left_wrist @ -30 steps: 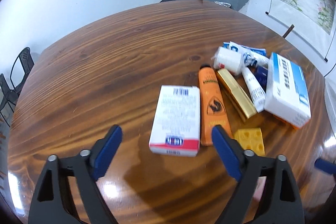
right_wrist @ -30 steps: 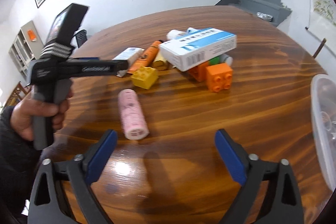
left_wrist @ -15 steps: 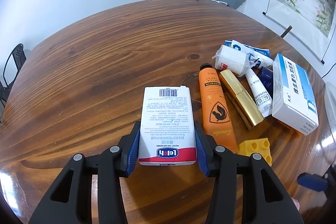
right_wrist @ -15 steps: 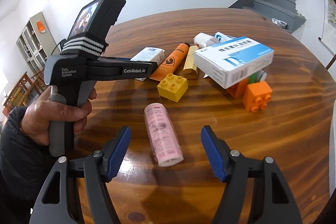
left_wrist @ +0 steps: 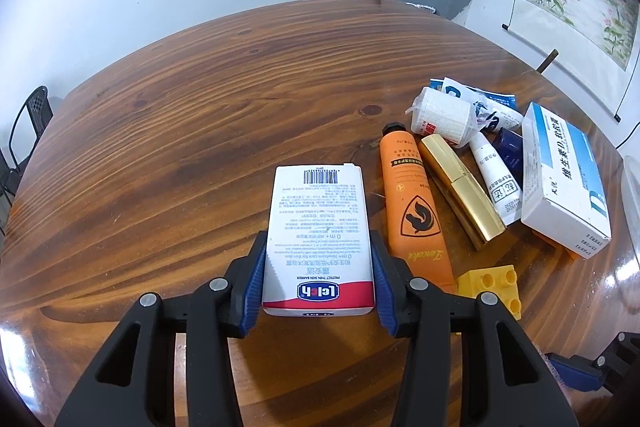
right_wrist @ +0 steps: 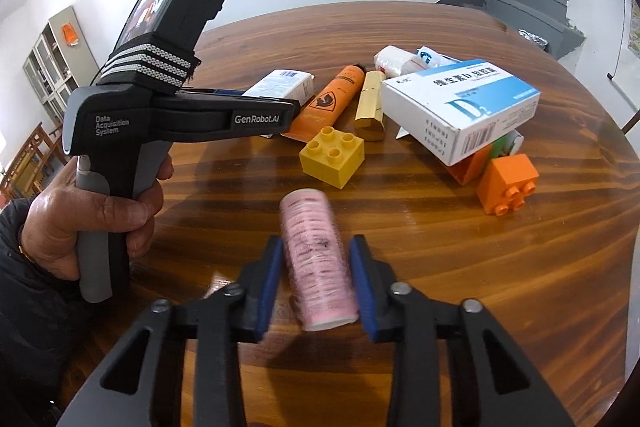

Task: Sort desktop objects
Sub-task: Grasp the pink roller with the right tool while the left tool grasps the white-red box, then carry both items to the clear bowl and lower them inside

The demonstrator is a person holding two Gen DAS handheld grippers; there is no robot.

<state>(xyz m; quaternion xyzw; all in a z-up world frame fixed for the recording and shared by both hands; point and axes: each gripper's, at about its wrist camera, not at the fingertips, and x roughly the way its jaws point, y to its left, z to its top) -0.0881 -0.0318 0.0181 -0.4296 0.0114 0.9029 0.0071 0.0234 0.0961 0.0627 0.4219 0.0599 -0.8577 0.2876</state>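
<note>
My left gripper (left_wrist: 318,279) is shut on a white box with a red band (left_wrist: 318,239), which lies flat on the round wooden table (left_wrist: 180,131); the box also shows in the right wrist view (right_wrist: 280,83). My right gripper (right_wrist: 316,287) has closed around a pink roll (right_wrist: 316,263) lying on the table, its blue pads (right_wrist: 269,283) at both sides of the roll. The left gripper's body (right_wrist: 188,115) and the hand holding it fill the left of the right wrist view.
To the right lie an orange tube (left_wrist: 412,207), a gold case (left_wrist: 460,187), a white gauze roll (left_wrist: 440,115), a white tube (left_wrist: 494,175), a blue-white medicine box (right_wrist: 460,103), a yellow brick (right_wrist: 332,155) and an orange brick (right_wrist: 508,183). A clear tub rim (left_wrist: 632,195) sits far right.
Both grippers moved forward and closed: the left onto the white box, the right onto the pink roll. One second ago both were wide open and short of the objects.
</note>
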